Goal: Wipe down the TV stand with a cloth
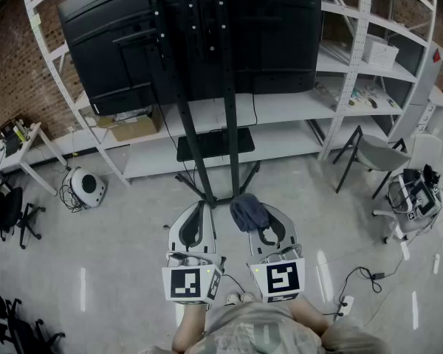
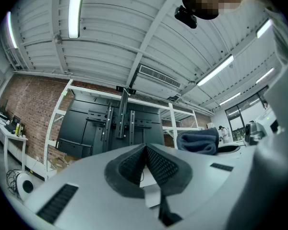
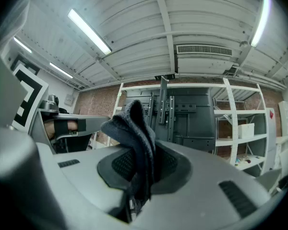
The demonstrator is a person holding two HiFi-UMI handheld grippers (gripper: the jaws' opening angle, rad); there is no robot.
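Bunched grey-blue cloth (image 3: 134, 128) clamped in right gripper (image 3: 144, 166); left gripper (image 2: 146, 158) closed, empty; risk: shallow pinch slips against black metal TV stand (image 1: 227, 109)

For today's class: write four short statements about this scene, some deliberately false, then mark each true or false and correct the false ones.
1. The right gripper is shut on the cloth. True.
2. The left gripper holds a second cloth. False: its jaws are together on nothing.
3. The cloth is pressed against the TV stand. False: it is held apart from it.
4. White shelving stands behind the TV stand. True.
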